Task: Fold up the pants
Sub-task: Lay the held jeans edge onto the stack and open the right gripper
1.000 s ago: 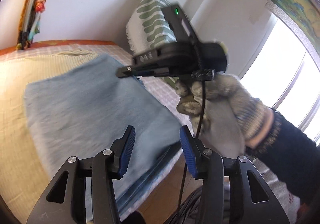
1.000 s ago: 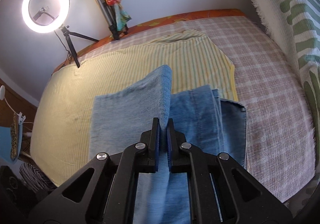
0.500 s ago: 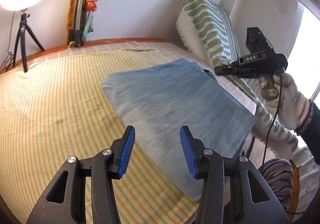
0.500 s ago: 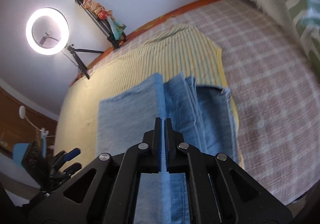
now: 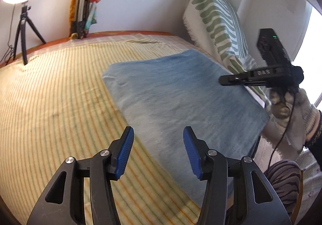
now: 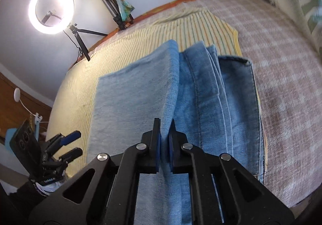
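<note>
Right tool point(image 6: 164, 140) clamped on jeans point(image 6: 140, 92) fold; left tool point(image 5: 158, 152) wide apart.

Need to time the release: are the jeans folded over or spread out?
Folded: the jeans lie in stacked layers, top edge pinched in the right gripper.

Ahead of our black left gripper point(image 5: 157, 151) with blue pads point(image 5: 125, 152), we see pale blue denim pants point(image 5: 181, 100) on a yellow cloth point(image 5: 56, 108) with thin green stripes; right, a cream pillow point(image 5: 217, 24) with green wavy bands.
</note>
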Motion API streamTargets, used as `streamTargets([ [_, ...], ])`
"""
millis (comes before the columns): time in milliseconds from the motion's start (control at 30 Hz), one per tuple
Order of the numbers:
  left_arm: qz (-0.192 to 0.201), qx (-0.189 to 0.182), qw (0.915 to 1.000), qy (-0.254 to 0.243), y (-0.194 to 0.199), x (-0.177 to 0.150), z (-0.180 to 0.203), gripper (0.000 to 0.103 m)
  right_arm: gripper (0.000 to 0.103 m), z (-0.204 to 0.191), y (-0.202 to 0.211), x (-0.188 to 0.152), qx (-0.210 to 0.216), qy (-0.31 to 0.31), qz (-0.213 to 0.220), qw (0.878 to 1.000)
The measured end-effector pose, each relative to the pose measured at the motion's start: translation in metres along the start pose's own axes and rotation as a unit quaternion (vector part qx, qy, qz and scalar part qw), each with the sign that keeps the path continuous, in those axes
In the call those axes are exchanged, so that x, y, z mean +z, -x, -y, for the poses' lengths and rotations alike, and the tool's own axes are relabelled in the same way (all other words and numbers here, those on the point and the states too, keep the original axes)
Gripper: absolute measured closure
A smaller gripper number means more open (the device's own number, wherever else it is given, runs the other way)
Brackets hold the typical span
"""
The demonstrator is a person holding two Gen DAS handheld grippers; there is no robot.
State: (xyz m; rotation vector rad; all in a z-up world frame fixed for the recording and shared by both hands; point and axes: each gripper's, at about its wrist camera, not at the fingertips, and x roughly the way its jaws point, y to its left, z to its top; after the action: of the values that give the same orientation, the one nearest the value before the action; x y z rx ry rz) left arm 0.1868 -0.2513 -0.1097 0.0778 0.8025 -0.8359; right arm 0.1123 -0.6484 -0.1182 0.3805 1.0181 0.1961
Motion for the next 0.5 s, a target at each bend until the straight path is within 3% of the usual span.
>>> streamTargets([
  [200,0.009,0.014,0.9998,0.008,0.005,0.006,-0.009,0.053,0.099,-0.01,0.034,0.004,-0.04,0.028,0.034,0.998],
  [367,0.019,0.011,0.9998,0.003,0.005,0.011,-0.003,0.053,0.099,0.021,0.055,0.007,-0.07,0.004,0.047,0.996],
  [500,0.017,0.004,0.9998,-0.014,0.003,0.011,0.011,0.053,0.099,0.045,0.038,0.007,-0.067,-0.001,0.026,0.997],
])
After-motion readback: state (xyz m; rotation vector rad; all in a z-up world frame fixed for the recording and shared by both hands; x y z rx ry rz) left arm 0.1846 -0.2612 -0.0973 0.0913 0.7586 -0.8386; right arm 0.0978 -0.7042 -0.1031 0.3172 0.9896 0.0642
